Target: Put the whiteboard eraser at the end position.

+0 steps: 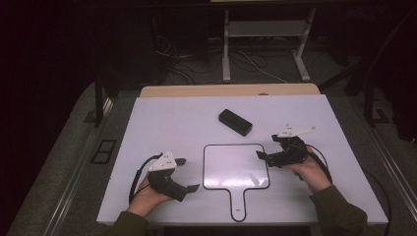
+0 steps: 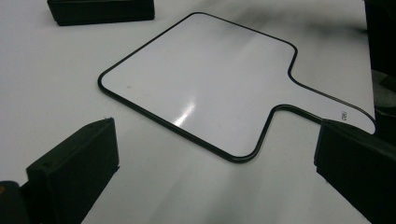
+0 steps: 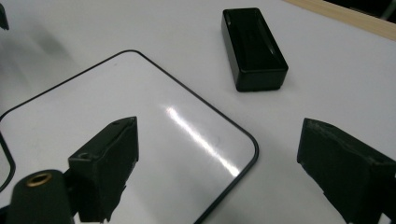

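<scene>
High view shows the handled whiteboard [image 1: 236,167] flat on the white table [image 1: 162,123] between the left gripper [image 1: 189,174] and right gripper [image 1: 261,156], both with jaws apart and empty, the black eraser [image 1: 235,122] beyond.

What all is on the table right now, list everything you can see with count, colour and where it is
Paddle-shaped whiteboard: one, white with a black rim, lying flat at the table's middle near edge, handle toward the person.
Rectangular block: one, black, beyond the whiteboard, apart from it.
Table: one, white top with a wooden strip along its far edge.
Cables: several, light and dark, on the floor beyond the table.
Left claw: one, black, jaws open, left of the whiteboard.
Right claw: one, black, jaws open, at the whiteboard's right edge.
Hands: two, each holding a claw.
</scene>
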Motion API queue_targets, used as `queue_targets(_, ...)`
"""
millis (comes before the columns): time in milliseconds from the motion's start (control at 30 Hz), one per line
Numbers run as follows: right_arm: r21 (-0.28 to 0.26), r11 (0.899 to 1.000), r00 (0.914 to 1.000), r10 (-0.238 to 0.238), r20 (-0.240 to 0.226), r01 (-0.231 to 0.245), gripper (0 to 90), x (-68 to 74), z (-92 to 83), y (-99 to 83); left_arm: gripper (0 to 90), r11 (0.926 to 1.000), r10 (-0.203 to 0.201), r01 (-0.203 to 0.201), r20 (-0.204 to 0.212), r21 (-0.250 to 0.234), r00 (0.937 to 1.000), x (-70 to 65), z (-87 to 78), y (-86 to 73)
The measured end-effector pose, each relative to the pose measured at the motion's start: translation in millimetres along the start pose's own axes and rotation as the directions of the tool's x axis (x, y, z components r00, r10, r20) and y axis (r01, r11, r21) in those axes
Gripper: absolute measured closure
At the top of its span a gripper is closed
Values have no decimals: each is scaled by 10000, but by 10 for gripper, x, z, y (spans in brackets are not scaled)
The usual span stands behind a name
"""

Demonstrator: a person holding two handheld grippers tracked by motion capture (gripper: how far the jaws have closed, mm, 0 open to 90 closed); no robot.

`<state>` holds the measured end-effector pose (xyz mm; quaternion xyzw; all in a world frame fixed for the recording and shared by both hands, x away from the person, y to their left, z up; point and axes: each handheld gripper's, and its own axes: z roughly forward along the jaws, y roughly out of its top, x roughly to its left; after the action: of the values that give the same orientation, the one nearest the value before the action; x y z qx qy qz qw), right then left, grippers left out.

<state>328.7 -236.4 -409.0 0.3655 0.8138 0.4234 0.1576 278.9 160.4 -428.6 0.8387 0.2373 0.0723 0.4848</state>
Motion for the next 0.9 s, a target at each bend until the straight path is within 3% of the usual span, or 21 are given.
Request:
queue_targets(333, -406, 9992, 9999, 28, -150, -34, 115, 96, -241, -276, 0, 10000, -14, 14, -63, -23, 10000, 14, -14, -1)
queue_targets(500, -236, 9997, 10000, -25, -65, 24, 114, 131, -302, -438, 0, 10000, -53, 52, -109, -54, 9999, 13, -19, -3)
queue_targets(733, -206, 9998, 10000, 39, -87, -41, 114, 114, -413, -622, 0, 9999, -92, 92, -97, -67, 9999, 16, -23, -10)
queue_targets(900, -232, 9996, 9997, 150, 168, -146, 114, 53, -504, -731, 0, 10000, -65, 65, -126, -30, 9999, 15, -27, -13)
